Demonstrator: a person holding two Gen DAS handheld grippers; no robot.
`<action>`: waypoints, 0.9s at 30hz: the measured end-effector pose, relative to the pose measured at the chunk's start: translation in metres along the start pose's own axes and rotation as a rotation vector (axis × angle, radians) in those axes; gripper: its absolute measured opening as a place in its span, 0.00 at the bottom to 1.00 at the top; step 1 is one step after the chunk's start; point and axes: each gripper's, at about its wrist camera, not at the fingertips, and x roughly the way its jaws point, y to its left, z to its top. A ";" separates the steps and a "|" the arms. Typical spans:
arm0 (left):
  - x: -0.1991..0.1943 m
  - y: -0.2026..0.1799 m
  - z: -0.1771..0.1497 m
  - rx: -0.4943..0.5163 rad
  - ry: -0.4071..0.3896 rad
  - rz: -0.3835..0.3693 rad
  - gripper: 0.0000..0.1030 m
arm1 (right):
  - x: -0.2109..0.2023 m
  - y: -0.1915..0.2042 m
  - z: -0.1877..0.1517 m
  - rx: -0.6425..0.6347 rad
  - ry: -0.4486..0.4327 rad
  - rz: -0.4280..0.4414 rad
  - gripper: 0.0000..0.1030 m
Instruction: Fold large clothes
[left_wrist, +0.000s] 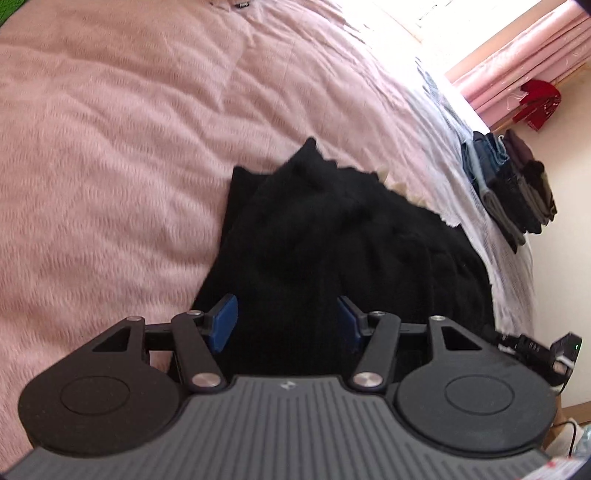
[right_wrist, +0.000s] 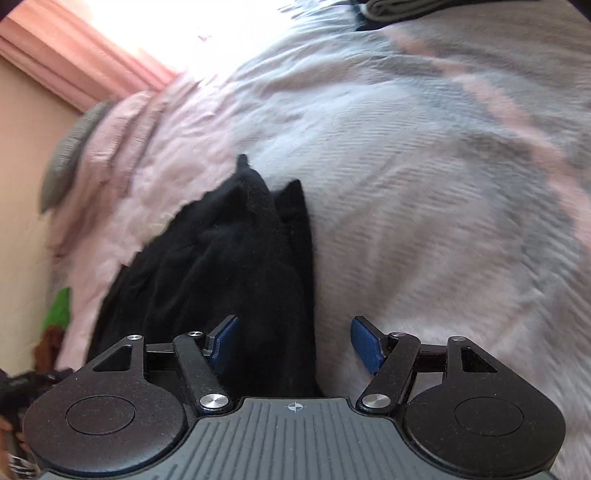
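A black knitted garment (left_wrist: 332, 229) lies bunched on the pink bedspread (left_wrist: 110, 147), with a cream zigzag trim (left_wrist: 402, 188) showing at its far edge. My left gripper (left_wrist: 287, 325) sits over its near end. Black cloth fills the whole gap between the blue pads (left_wrist: 225, 321), which press on it. In the right wrist view the same garment (right_wrist: 221, 266) runs away from me in long folds. My right gripper (right_wrist: 295, 343) stands wide open over its right edge. Cloth lies by the left pad (right_wrist: 225, 339), while the right pad (right_wrist: 367, 343) hangs over bare bedspread (right_wrist: 443, 221).
A stack of folded dark and denim clothes (left_wrist: 517, 192) sits at the bed's far right edge, on a pale grey-white cover (left_wrist: 480, 240). Pink curtains (left_wrist: 517, 55) and a bright window lie beyond. A grey cloth (right_wrist: 70, 155) rests at the bed's left edge.
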 end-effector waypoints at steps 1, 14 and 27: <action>0.000 -0.001 -0.004 -0.001 -0.010 0.009 0.52 | 0.005 -0.007 0.005 0.015 0.011 0.045 0.63; 0.012 0.008 -0.002 -0.038 -0.028 0.023 0.52 | 0.038 -0.029 0.016 0.117 0.132 0.251 0.19; 0.001 0.079 0.056 0.021 0.046 -0.036 0.43 | 0.033 0.206 0.007 -0.225 0.025 -0.660 0.11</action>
